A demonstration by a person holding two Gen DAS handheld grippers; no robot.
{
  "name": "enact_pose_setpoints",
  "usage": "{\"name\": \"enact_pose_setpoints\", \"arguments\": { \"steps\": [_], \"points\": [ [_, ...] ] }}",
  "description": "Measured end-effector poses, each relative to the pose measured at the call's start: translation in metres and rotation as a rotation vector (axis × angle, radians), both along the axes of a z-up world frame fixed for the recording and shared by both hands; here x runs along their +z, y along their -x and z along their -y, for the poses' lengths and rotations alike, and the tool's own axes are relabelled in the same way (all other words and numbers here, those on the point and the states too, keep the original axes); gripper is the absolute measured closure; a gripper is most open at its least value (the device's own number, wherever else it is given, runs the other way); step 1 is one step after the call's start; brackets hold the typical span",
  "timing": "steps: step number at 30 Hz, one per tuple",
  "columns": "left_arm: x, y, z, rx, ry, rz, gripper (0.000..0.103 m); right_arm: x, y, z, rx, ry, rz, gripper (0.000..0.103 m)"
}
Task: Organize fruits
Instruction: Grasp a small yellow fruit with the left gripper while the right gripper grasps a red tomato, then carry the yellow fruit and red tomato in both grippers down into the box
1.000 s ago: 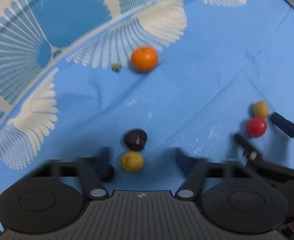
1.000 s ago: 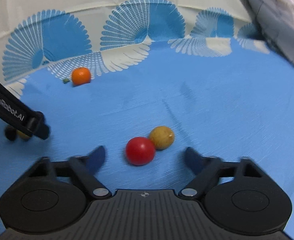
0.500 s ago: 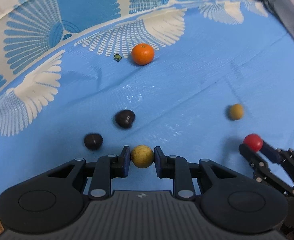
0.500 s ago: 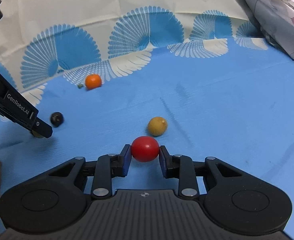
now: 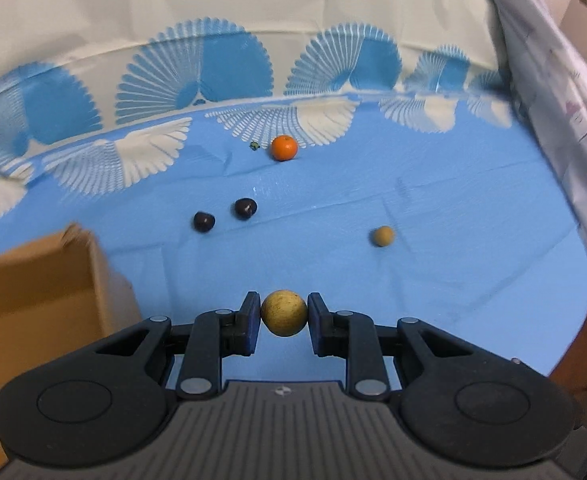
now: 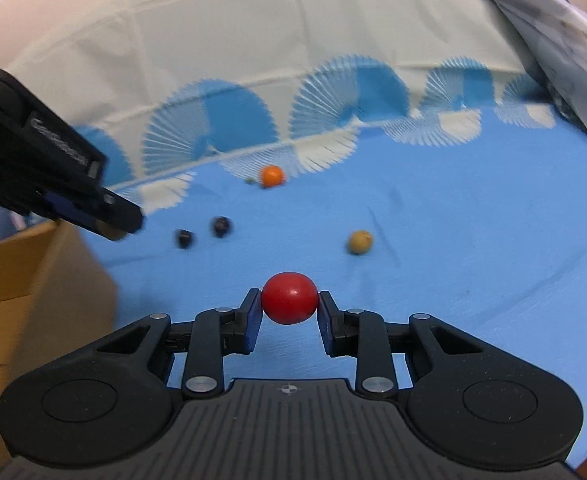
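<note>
1. Both grippers are rising from the blue cloth (image 5: pixel 433 200) since a second ago, each now carrying a fruit, and a cardboard box (image 5: pixel 33 300) is coming into view at the cloth's left edge.
2. I'm holding the yellow fruit (image 5: pixel 284 313) pinched in the left gripper (image 5: pixel 284 314).
3. I'm holding the red fruit (image 6: pixel 289 298) squeezed in the right gripper (image 6: pixel 289 312).
4. Lying on the cloth are the orange (image 5: pixel 284 147) near its far edge, two dark fruits (image 5: pixel 204 221) mid-cloth and a tan fruit (image 5: pixel 382 236) to the right.
5. Lettering on the left gripper's side is blurring; I cannot read it.
</note>
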State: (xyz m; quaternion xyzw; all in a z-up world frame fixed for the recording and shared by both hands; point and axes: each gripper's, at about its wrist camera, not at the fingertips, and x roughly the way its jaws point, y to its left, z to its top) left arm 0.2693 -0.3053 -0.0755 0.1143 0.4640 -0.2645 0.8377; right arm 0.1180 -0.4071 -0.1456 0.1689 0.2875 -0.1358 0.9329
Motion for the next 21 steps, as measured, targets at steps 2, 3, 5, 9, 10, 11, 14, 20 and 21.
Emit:
{"name": "enact_pose_setpoints", "arguments": {
  "steps": [2, 3, 5, 9, 10, 11, 14, 20, 21],
  "points": [
    [0.013, 0.019, -0.014, 0.024, 0.027, 0.004, 0.075, 0.016, 0.013, -0.011, 0.032, 0.011, 0.02, 0.072],
    [0.02, 0.029, -0.024, 0.036, 0.04, 0.005, 0.075, 0.023, 0.019, -0.016, 0.046, 0.016, 0.028, 0.072],
    [0.031, 0.044, -0.041, 0.06, 0.053, 0.005, 0.075, 0.038, 0.032, -0.029, 0.082, 0.025, 0.038, 0.072],
    [0.048, 0.072, -0.082, 0.119, 0.061, 0.013, 0.075, 0.059, 0.055, -0.054, 0.144, 0.026, 0.048, 0.072],
    [0.051, 0.078, -0.091, 0.131, 0.06, 0.014, 0.075, 0.063, 0.061, -0.061, 0.159, 0.021, 0.048, 0.072],
    [0.054, 0.084, -0.1, 0.14, 0.059, 0.016, 0.075, 0.067, 0.066, -0.067, 0.171, 0.018, 0.049, 0.072],
    [0.06, 0.104, -0.13, 0.166, 0.052, 0.03, 0.075, 0.076, 0.084, -0.092, 0.214, 0.011, 0.045, 0.072],
    [0.063, 0.143, -0.189, 0.221, 0.069, 0.008, 0.075, 0.086, 0.11, -0.138, 0.297, -0.003, 0.022, 0.072],
    [0.063, 0.149, -0.199, 0.232, 0.072, 0.007, 0.075, 0.087, 0.114, -0.145, 0.31, -0.005, 0.018, 0.072]
  ]
}}
